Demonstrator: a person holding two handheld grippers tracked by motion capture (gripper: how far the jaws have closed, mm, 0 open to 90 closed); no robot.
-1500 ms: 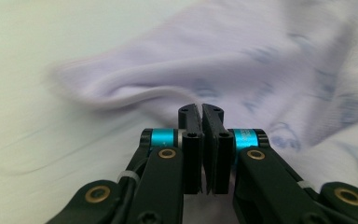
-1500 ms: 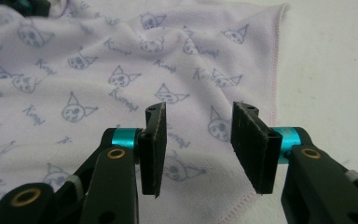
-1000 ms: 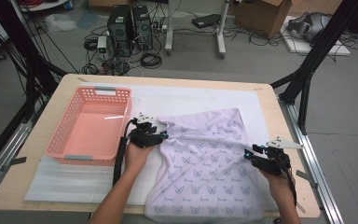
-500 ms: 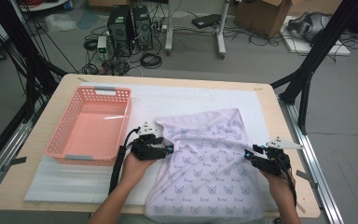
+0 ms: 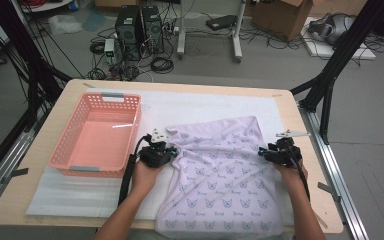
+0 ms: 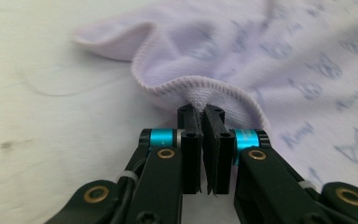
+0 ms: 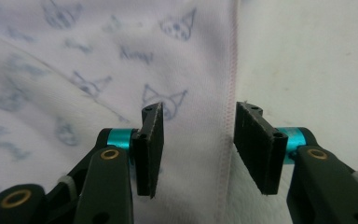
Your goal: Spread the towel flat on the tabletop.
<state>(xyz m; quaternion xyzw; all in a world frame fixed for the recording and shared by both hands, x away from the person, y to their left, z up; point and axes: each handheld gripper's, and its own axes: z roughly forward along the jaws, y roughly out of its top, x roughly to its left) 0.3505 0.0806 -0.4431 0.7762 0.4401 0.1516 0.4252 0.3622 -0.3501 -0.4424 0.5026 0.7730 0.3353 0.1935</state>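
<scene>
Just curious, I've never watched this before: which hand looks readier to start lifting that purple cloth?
Probably the left. The left gripper has just closed its fingers on the hem of the cloth. The right gripper is open, its fingers astride the cloth's other edge, gripping nothing yet.

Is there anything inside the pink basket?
No, the pink basket sits with nothing in it, and the purple cloth lies on the table beside it.
</scene>
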